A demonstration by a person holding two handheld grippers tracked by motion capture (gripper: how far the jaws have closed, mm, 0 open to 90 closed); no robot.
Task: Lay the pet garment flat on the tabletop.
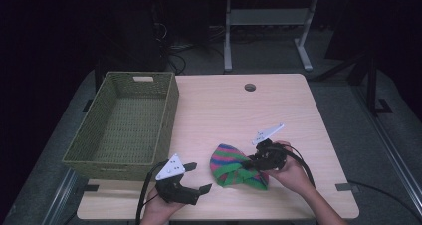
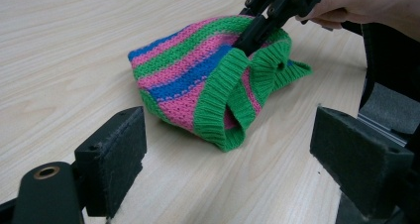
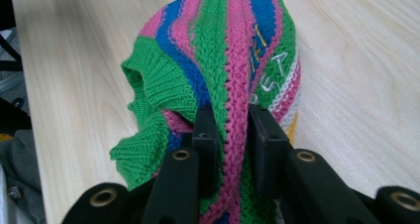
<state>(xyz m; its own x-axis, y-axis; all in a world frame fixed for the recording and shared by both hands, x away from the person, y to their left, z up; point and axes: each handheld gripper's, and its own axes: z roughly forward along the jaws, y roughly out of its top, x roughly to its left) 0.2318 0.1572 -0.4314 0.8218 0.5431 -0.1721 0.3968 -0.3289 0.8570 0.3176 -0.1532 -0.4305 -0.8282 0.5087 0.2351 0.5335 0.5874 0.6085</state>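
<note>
Each tool is built of black parts, the left tool and right tool alike. A grey three-cornered plate dotted with small holes is carried on top. Brass-ringed screw holes are seen, and a black cable is trailed.

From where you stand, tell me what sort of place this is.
Probably a lab or workshop recording station: a light wooden table with a cable hole, dark cables on the floor, and another metal-legged desk behind.

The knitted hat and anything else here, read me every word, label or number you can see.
Knitted hat, clamped in the right gripper: pale stitched letters beside the pink stripe, distorted by folds, not readable.
Basket, table, left gripper: no text seen.
</note>
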